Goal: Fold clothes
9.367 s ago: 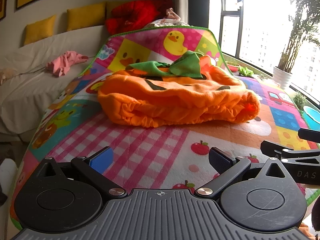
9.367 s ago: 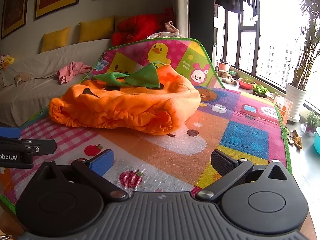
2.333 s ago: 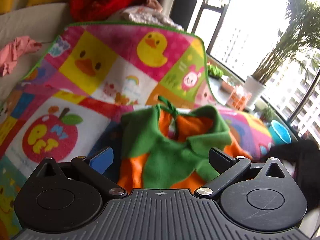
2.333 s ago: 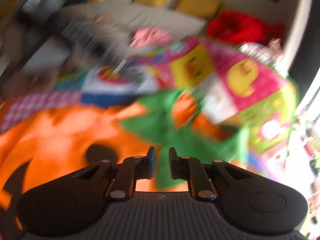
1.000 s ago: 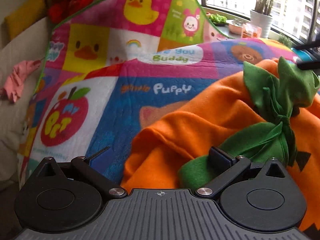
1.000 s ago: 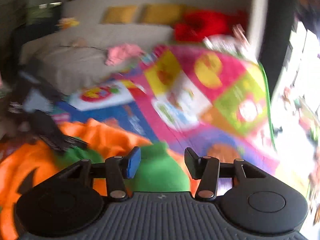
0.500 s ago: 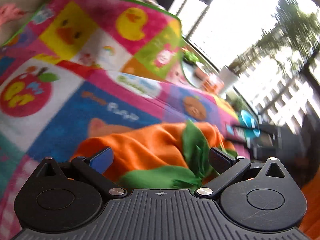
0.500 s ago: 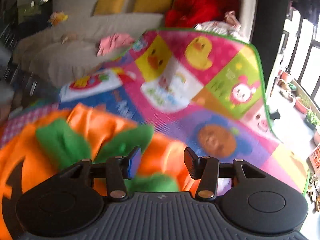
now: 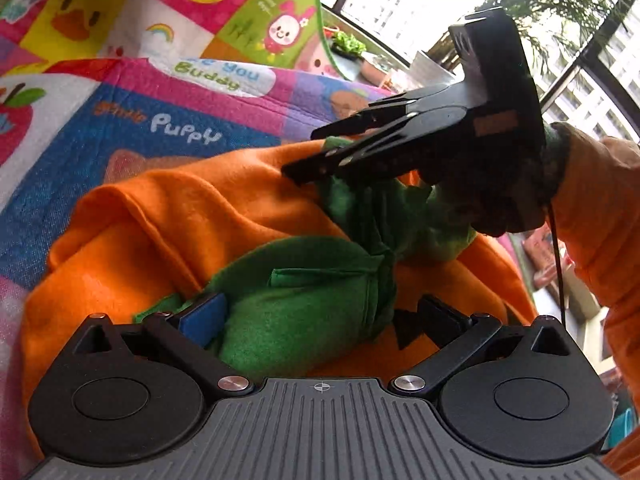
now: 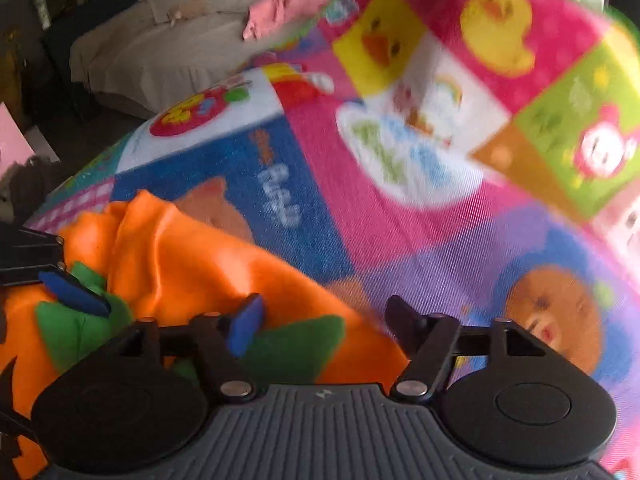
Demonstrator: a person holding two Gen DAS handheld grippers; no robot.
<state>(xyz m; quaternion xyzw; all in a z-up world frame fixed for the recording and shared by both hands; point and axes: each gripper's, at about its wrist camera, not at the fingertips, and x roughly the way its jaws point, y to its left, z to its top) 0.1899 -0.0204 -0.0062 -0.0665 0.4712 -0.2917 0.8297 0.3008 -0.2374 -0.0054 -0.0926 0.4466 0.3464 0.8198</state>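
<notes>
An orange pumpkin costume (image 9: 192,216) with a green collar (image 9: 304,292) and black face shapes lies on a colourful play mat (image 9: 132,120). My left gripper (image 9: 320,316) is open, its fingers either side of the green collar. My right gripper (image 10: 324,316) is open over the costume's far edge (image 10: 192,264), a green collar flap (image 10: 296,344) between its fingers. The right gripper also shows in the left wrist view (image 9: 360,148), held over the collar's knot. The left gripper's fingers (image 10: 72,292) show at the left of the right wrist view.
The mat (image 10: 400,160) covers a raised surface and rises at the back. A grey-covered sofa (image 10: 160,52) with pink clothing (image 10: 280,12) is behind on the left. A window with plants (image 9: 348,44) lies to the right.
Both grippers have dropped closer to the costume. The right gripper has opened wider and come into the left wrist view above the collar. The left gripper's fingers now straddle the green collar.
</notes>
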